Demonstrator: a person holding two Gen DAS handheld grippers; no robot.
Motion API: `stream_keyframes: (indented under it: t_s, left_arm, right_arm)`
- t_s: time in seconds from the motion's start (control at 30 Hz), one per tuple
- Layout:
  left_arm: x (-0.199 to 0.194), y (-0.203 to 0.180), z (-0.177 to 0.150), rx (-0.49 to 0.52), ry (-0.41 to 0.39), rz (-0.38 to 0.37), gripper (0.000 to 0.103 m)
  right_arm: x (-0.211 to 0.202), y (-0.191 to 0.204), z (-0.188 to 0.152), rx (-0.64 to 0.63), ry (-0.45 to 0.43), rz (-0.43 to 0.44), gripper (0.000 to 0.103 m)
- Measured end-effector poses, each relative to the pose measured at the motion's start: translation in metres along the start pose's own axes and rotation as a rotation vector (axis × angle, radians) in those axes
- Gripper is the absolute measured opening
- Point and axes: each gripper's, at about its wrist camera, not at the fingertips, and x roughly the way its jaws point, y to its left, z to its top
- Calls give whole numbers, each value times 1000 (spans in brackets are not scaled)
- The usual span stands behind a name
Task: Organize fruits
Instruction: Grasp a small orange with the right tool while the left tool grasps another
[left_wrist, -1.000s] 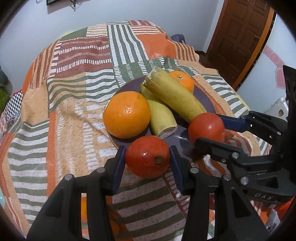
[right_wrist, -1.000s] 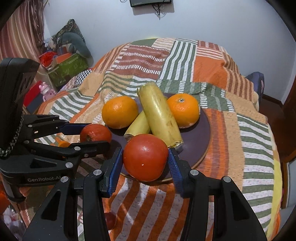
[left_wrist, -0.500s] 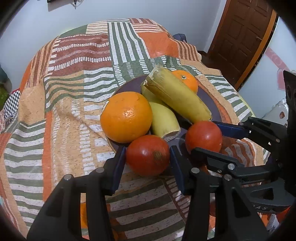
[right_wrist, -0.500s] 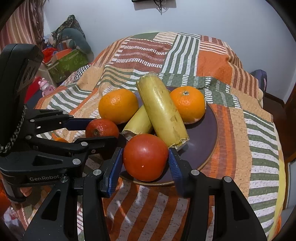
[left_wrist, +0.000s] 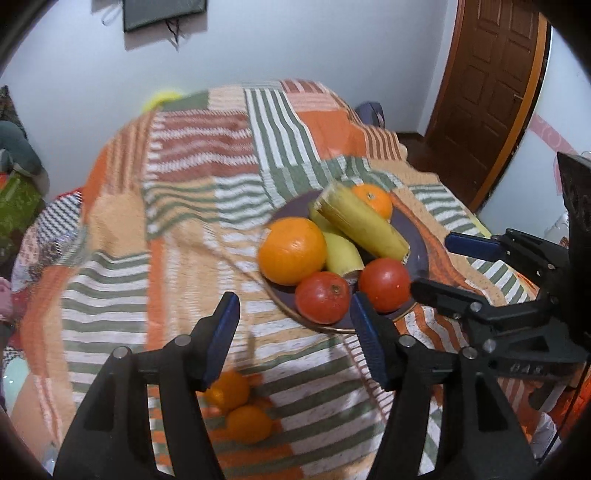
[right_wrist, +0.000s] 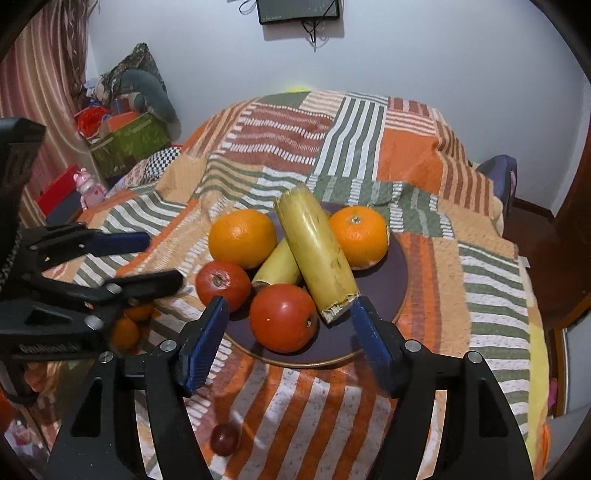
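A dark purple plate (right_wrist: 384, 306) on the striped bedspread holds two oranges (right_wrist: 242, 238), two yellow banana pieces (right_wrist: 316, 254) and two red tomatoes (right_wrist: 283, 318). My right gripper (right_wrist: 290, 341) is open and empty just in front of one tomato. My left gripper (left_wrist: 295, 341) is open and empty, pulled back from the other tomato (left_wrist: 322, 297), which lies on the plate's near rim (left_wrist: 419, 254). Each gripper shows in the other's view: the right one (left_wrist: 439, 266), the left one (right_wrist: 147, 258).
Two small oranges (left_wrist: 240, 410) lie on the bedspread below my left gripper. A small dark red fruit (right_wrist: 224, 438) lies near the bed's front edge. A green box (right_wrist: 129, 144) and clutter stand at the left. A wooden door (left_wrist: 491, 88) is at the right.
Both grippers have opened and let go of their tomatoes, which now rest on the plate. Both grippers have drawn back and up from the plate.
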Motion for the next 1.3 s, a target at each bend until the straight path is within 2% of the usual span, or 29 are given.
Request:
stream_keyframes:
  t_s: [0.07,0.13,0.27,0.43,0.63,0.8,0.93,1.03,1.2,1.3]
  left_arm:
    - [-14,5,-2,-2,-26,27,70]
    - [-27,11,-5,-6,-49,57,72]
    - [-47,24,-17,-20,-57,80,74]
    - [-63,40,-38,-39,-48,114,75]
    - [-75,64,-60,-81,-37,128,75]
    - [-80,82,-75,-98,-38,147,75]
    - [-80,97,-86,-127,-32,145,75]
    - [-79,106,-95,-146,-25,143,75]
    - [-73,115,-107,-163,-5,138,75]
    - [-66,116,-111,-166,12,125,75]
  right_arm:
    - [-9,3,2,5,-9,1,66]
    - [-15,8,4,-1,-14,-6,66]
    - [-29,24,6,-23,-47,-20,84]
    - [-35,47,9,-53,-66,-23,96]
    - [-19,78,5,-78,-27,-15,96]
    - [6,113,-2,-138,42,-6,96]
    - [27,129,-7,-129,104,53,96]
    - [42,137,-11,-118,130,50,92]
    - [67,148,-19,-135,209,58,68]
    - [76,152,-23,-138,238,76,62]
